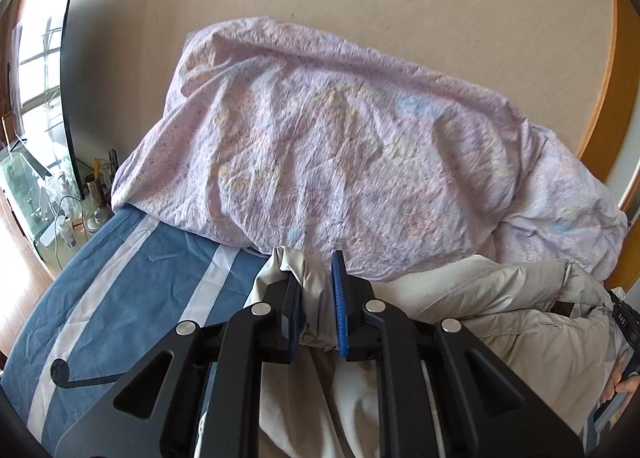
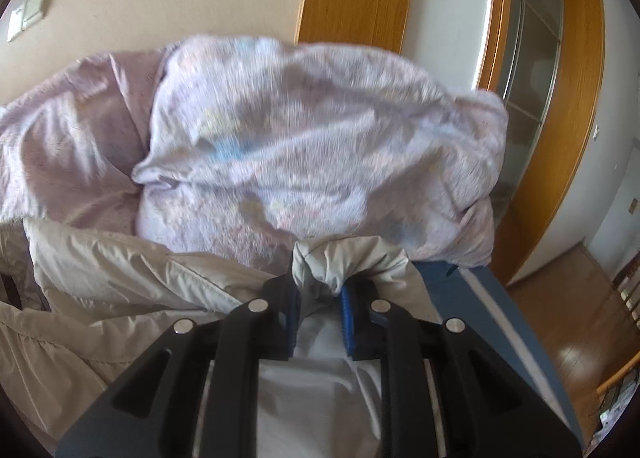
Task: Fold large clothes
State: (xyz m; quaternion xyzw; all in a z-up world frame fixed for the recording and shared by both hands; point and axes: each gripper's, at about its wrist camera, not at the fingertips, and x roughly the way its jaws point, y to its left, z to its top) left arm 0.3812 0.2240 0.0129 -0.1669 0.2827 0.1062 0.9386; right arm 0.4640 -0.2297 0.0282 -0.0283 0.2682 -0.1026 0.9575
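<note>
While we hold the puffy beige padded jacket (image 1: pixel 500 310) | left gripper (image 1: pixel 316 310) jaws pinch its bunched edge | right gripper (image 2: pixel 320 314) jaws likewise | lilac quilt (image 1: pixel 320 129) upper centre.

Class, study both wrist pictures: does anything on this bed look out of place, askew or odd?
Yes. A crumpled lilac quilt is heaped at the wall end of the bed, crowding the beige jacket. The jacket lies bunched, not flat, with each claw, left and right, shut on a puffy fold.
</note>
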